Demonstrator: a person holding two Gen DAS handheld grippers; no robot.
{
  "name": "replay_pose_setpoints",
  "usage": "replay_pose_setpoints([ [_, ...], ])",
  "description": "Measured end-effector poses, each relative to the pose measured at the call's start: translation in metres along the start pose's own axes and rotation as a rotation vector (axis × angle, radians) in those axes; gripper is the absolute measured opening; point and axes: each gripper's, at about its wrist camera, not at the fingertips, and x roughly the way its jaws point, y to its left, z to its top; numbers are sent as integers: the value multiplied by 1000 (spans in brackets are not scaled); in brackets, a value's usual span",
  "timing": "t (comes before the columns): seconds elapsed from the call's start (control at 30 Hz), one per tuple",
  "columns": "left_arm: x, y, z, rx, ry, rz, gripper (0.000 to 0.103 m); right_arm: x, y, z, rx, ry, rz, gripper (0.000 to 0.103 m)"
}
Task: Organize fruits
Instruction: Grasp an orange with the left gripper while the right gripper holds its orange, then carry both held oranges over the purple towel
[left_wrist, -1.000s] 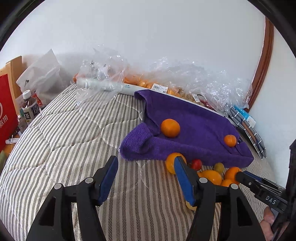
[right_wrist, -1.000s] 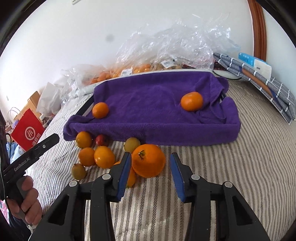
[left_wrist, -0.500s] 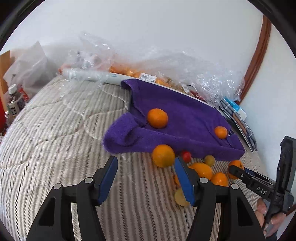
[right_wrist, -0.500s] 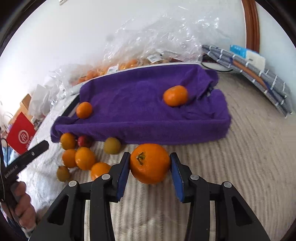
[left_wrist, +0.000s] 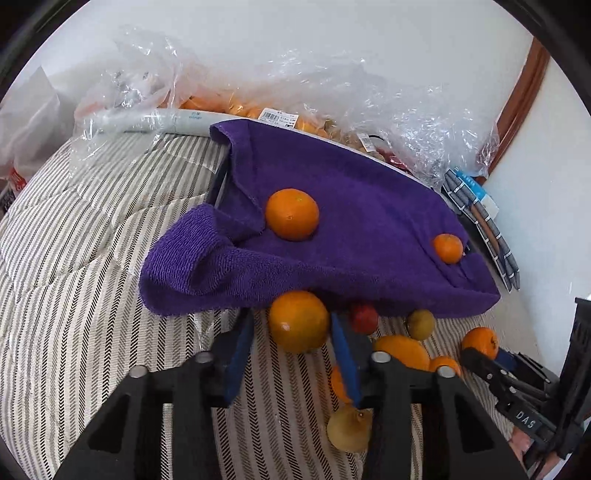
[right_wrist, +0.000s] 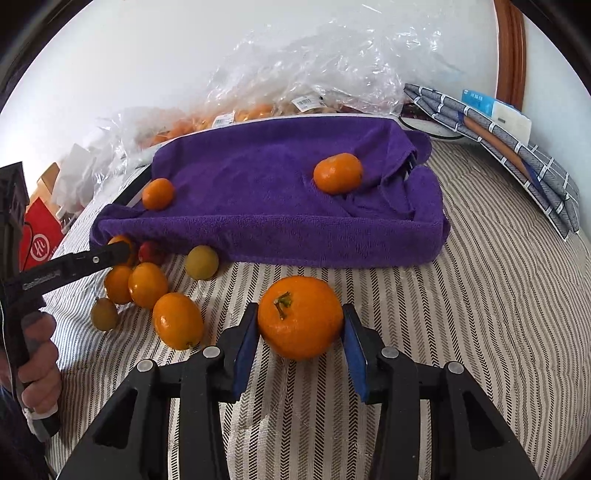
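Fruit lies scattered on my striped blanket (right_wrist: 480, 295) in front of the purple towel (right_wrist: 280, 184), which carries 2 oranges. My right gripper (right_wrist: 300, 332) pinches a stemmed orange (right_wrist: 300, 323) between both blue pads, resting on the blanket. My left gripper (left_wrist: 291, 345) is spread around another orange (left_wrist: 298, 320) near the towel's edge, with gaps at both pads.

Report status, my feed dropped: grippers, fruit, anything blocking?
Left gripper open, straddling orange. Right gripper flanks stemmed orange, grip unclear. Loose fruit beside both.
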Motion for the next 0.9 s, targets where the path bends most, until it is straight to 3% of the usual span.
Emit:
replay_pose_setpoints([
  [0.43, -23, 11, 0, -60, -103, -38, 32, -18, -11, -4, 66, -99, 35, 42],
  [0.9, -35, 12, 0, -60, -166, -50, 32, -21, -13, -4, 69, -115, 72, 42],
])
